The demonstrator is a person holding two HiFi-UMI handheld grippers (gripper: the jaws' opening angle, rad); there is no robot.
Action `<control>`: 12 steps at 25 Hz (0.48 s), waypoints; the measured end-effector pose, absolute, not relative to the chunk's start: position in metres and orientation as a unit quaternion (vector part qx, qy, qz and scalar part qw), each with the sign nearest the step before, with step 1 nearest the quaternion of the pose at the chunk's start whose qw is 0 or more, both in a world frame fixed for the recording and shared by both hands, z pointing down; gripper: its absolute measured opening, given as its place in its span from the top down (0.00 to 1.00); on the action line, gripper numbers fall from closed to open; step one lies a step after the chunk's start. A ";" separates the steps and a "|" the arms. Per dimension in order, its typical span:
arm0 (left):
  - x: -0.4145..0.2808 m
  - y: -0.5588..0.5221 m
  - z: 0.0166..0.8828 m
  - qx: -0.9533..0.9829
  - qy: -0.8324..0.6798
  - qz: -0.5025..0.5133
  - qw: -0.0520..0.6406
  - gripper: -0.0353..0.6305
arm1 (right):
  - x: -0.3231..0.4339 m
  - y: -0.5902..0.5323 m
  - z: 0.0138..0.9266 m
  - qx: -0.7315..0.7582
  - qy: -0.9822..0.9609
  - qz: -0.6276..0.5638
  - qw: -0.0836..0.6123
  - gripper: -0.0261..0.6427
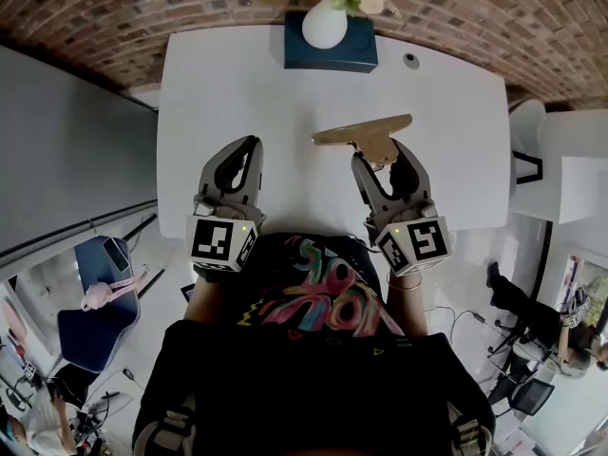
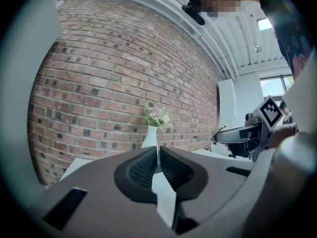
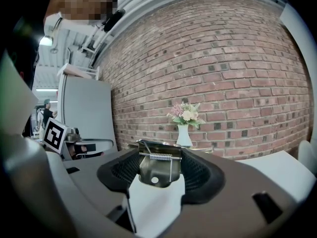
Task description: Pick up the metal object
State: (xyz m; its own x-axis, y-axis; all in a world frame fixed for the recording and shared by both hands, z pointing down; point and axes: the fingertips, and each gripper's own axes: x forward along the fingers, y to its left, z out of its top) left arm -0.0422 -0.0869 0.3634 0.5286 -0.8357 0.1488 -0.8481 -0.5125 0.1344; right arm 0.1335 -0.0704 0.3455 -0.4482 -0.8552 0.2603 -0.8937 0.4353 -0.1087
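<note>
Black printed shirt (image 1: 285, 369) at bottom edge, both grippers out front over white rectangular table (image 1: 237, 74); R grey two-jaw gripper (image 1: 380, 160) clamped, jaws wide, on brass-coloured sprung metal clip (image 1: 363, 131) by its narrow tab end, prob. so long bar pokes fwd, apparently lifted clear; L grey two-jaw gripper (image 1: 242, 155) jaws together, empty, parked alongside, out of the way.

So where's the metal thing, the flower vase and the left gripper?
metal object (image 3: 157, 166): right gripper view, on its flat brass-coloured plate.
vase (image 1: 325, 27): head view, on its white belly.
left gripper (image 1: 249, 145): head view, where its closed fingertips meet.
</note>
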 end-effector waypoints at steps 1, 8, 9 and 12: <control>-0.043 -0.087 0.364 0.869 -0.484 0.032 0.096 0.89 | 0.133 -0.071 0.346 0.519 -0.843 0.116 0.085 0.54; -0.046 -0.090 0.366 0.869 -0.484 0.033 0.098 0.89 | 0.131 -0.074 0.349 0.517 -0.844 0.113 0.091 0.54; -0.047 -0.090 0.366 0.869 -0.484 0.033 0.098 0.89 | 0.131 -0.074 0.350 0.517 -0.844 0.113 0.091 0.54; -0.048 -0.090 0.366 0.870 -0.482 0.035 0.097 0.89 | 0.130 -0.074 0.351 0.516 -0.844 0.113 0.091 0.54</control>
